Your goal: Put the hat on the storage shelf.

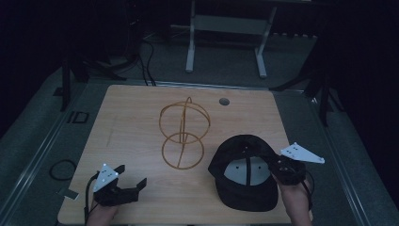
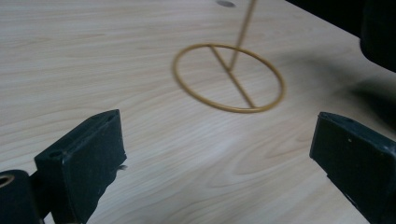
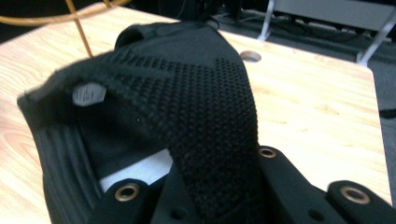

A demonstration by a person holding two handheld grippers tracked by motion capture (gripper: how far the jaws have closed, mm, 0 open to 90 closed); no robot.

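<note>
A black cap point(image 1: 244, 169) lies upside down at the table's front right, its pale lining showing. My right gripper point(image 1: 277, 165) is shut on the cap's right side. In the right gripper view the knitted black cap point(image 3: 187, 93) rises from between the jaws. A gold wire stand point(image 1: 183, 134), a ring base with an upright hoop, stands mid-table. My left gripper point(image 1: 129, 181) is open at the front left, nothing between its fingers. In the left gripper view its jaws stand wide apart, pointed at the stand's ring base point(image 2: 229, 77).
The wooden table point(image 1: 131, 117) has a round cable hole point(image 1: 224, 101) near its far edge. Beyond the table stands a white metal frame point(image 1: 226, 37) on a dark floor. A black cable loop point(image 1: 62, 168) lies on the floor at the left.
</note>
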